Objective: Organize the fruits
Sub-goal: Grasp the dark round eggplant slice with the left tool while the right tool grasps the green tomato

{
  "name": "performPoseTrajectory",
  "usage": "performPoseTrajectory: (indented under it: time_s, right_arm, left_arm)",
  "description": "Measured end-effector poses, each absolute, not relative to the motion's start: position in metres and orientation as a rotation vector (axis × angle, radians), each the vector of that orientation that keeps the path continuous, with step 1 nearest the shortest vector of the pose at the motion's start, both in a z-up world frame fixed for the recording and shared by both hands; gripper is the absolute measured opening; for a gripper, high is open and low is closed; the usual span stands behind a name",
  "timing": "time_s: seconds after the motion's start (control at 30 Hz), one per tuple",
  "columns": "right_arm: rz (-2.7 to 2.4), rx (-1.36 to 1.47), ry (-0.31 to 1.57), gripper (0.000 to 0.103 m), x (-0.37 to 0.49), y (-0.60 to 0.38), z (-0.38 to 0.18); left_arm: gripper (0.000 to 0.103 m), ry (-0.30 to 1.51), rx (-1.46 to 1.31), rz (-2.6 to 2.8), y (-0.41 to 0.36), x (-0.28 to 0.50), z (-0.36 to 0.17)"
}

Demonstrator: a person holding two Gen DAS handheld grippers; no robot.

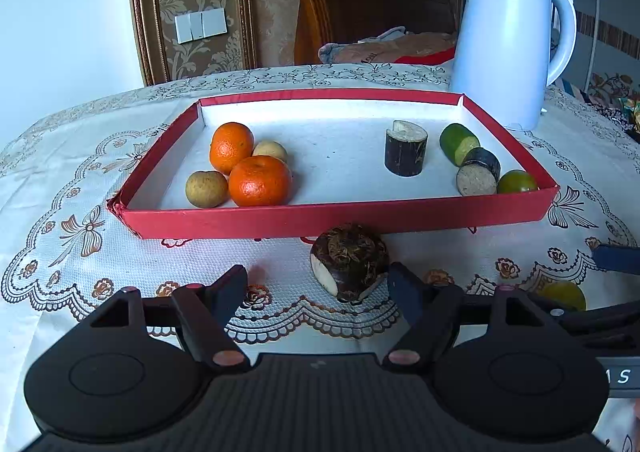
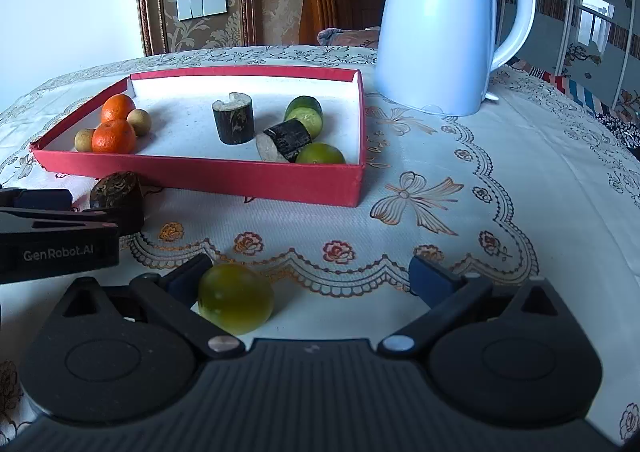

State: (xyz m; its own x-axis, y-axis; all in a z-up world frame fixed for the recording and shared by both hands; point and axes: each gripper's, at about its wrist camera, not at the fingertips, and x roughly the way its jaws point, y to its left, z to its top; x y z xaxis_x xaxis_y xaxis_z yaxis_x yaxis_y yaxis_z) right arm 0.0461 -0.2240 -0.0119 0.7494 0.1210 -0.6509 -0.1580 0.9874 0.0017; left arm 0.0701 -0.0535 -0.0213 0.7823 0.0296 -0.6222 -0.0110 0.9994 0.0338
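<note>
A red tray [image 1: 336, 216] [image 2: 208, 176] holds two oranges [image 1: 260, 180] and two small tan fruits [image 1: 206, 189] on its left, and dark sugarcane pieces [image 1: 405, 148] and green fruits [image 1: 458, 142] on its right. A dark water chestnut [image 1: 348, 262] [image 2: 118, 192] lies on the cloth in front of the tray, between the fingers of my open left gripper [image 1: 316, 284], near the right finger. My right gripper [image 2: 316, 276] is open around a green-yellow fruit [image 2: 236, 298] that rests against its left finger.
A white electric kettle [image 1: 508, 40] [image 2: 440, 20] stands behind the tray's right corner. The table has a lace-patterned cloth [image 2: 440, 192]. A wooden chair [image 1: 360, 4] is behind the table. The left gripper's body [image 2: 56, 236] sits at the left in the right wrist view.
</note>
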Motion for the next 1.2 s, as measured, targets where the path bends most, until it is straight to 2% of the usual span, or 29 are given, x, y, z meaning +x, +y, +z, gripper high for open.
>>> performPoseTrajectory:
  time_s: [0.13,0.3,0.53,0.6,0.67,0.7,0.73,0.8,0.93,1.0,1.03,1.2]
  right_arm:
    - [0.154,-0.059,0.698,0.099,0.045,-0.223,-0.011]
    - [0.166,-0.066,0.663,0.086,0.039,-0.223,-0.008]
    - [0.199,-0.074,0.677,0.086,0.039,-0.221,-0.009]
    - [0.210,-0.076,0.673,0.082,0.037,-0.221,-0.009]
    - [0.227,-0.079,0.668,0.073,0.036,-0.220,-0.010]
    - [0.243,-0.083,0.660,0.061,0.035,-0.219,-0.009]
    - [0.257,-0.091,0.655,0.056,0.033,-0.217,-0.009]
    - [0.262,-0.111,0.652,0.051,0.032,-0.213,-0.009]
    - [0.261,-0.093,0.659,0.051,0.032,-0.216,-0.008]
    - [0.252,-0.102,0.661,0.061,0.029,-0.217,-0.008]
    - [0.254,-0.109,0.662,0.062,0.027,-0.217,-0.008]
    - [0.268,-0.099,0.662,0.061,0.022,-0.222,-0.008]
  left_arm:
    - [0.077,0.671,0.032,0.023,-0.054,0.069,-0.021]
    - [0.078,0.667,0.031,0.018,-0.051,0.068,-0.022]
    - [0.078,0.666,0.038,0.010,-0.044,0.065,-0.023]
    - [0.078,0.663,0.043,0.012,-0.045,0.065,-0.023]
    - [0.078,0.665,0.037,0.010,-0.044,0.065,-0.023]
    - [0.078,0.665,0.039,0.010,-0.044,0.065,-0.023]
    - [0.078,0.664,0.041,0.011,-0.044,0.065,-0.023]
    - [0.077,0.665,0.041,0.009,-0.043,0.064,-0.023]
    - [0.075,0.668,0.042,0.009,-0.043,0.063,-0.022]
    - [0.075,0.668,0.041,0.009,-0.044,0.063,-0.022]
    - [0.075,0.669,0.040,0.009,-0.044,0.063,-0.022]
    - [0.075,0.669,0.041,0.009,-0.044,0.063,-0.022]
